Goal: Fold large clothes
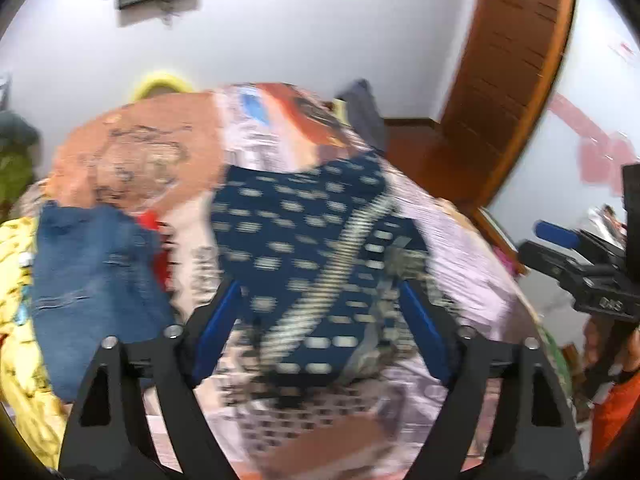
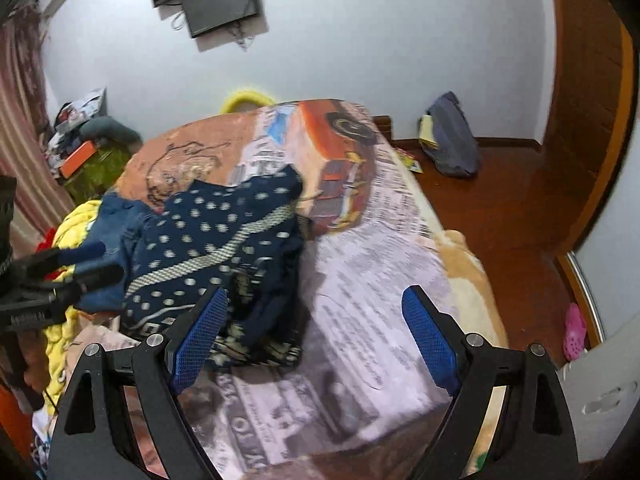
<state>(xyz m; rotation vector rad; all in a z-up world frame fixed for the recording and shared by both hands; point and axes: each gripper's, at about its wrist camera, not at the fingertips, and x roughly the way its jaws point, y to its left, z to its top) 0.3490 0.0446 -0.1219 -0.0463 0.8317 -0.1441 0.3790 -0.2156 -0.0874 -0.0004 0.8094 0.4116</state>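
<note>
The fingers of the left gripper stand wide apart with nothing between the blue pads; the fingers of the right gripper stand apart likewise and hold nothing. The left gripper view is blurred.

The navy dotted garment, with a pale striped band running across it, lies loosely bunched on the bed, toward the bed's left side as the right gripper sees it. Touching the garment on its left is a piece of blue denim; beyond that lies yellow cloth at the bed's left edge.

The bed carries a printed cover showing an orange truck above the garment and blocks of newsprint-style text to its right; the lettering is too smeared to read.

Beyond the bed's far end stands a pale wall with a dark screen mounted high. Right of the bed are a reddish wooden floor, a grey bag against the wall, a wooden door and a pink clog. Left of the bed hangs a striped curtain.
</note>
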